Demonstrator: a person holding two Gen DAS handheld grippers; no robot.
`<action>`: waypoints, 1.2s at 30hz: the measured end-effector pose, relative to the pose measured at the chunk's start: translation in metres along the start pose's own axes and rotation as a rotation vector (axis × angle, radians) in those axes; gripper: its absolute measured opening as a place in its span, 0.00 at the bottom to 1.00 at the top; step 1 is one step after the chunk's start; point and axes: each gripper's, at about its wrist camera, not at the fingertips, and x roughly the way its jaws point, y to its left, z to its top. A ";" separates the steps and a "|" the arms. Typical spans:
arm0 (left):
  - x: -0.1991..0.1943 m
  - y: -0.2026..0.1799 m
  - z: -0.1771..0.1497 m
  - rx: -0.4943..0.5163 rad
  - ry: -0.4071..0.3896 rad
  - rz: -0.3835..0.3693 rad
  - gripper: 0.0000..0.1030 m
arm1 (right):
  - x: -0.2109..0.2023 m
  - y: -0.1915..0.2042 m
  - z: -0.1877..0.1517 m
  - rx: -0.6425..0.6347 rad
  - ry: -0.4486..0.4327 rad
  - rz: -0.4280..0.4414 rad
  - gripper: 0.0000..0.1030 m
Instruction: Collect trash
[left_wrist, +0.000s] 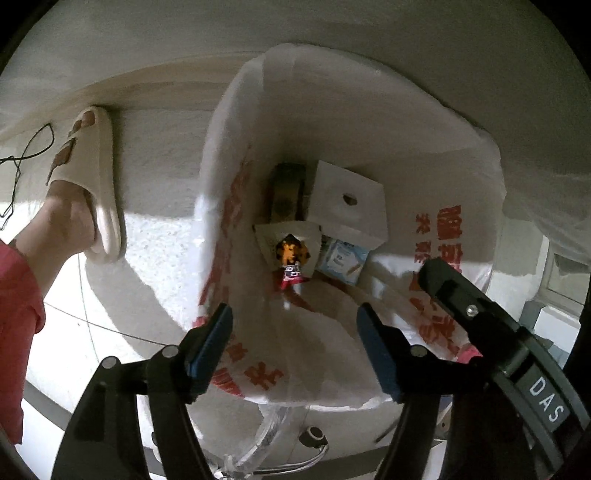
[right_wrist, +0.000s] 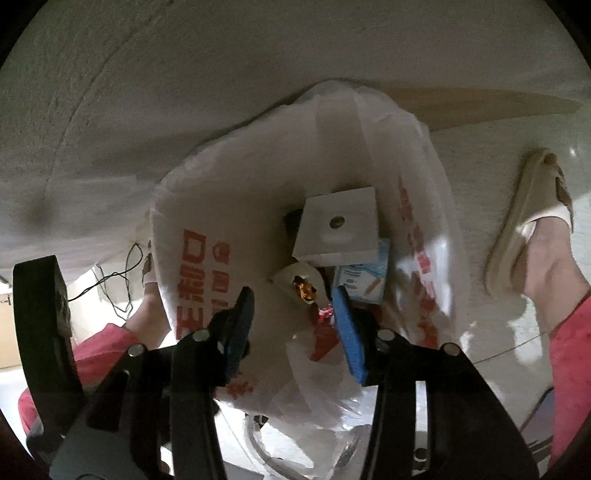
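A white plastic bag with red print stands open on the floor below both grippers. Inside lie a white box with a round hole, a light blue carton, and a white wrapper with an orange and red picture. My left gripper is open and empty above the bag's near rim. My right gripper is open and empty over the bag's mouth; its body also shows at the right of the left wrist view.
The person's feet in cream slippers stand beside the bag. A thin black cable lies on the pale floor. A clear plastic item lies under the bag's near edge.
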 end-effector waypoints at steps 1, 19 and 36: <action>-0.002 0.000 -0.001 0.004 -0.002 0.005 0.67 | -0.003 0.000 -0.001 -0.006 -0.002 -0.012 0.43; -0.078 -0.012 -0.036 0.095 -0.142 0.144 0.69 | -0.074 0.032 -0.045 -0.129 -0.106 -0.192 0.66; -0.193 -0.063 -0.134 0.255 -0.375 0.247 0.69 | -0.205 0.046 -0.127 -0.147 -0.329 -0.275 0.66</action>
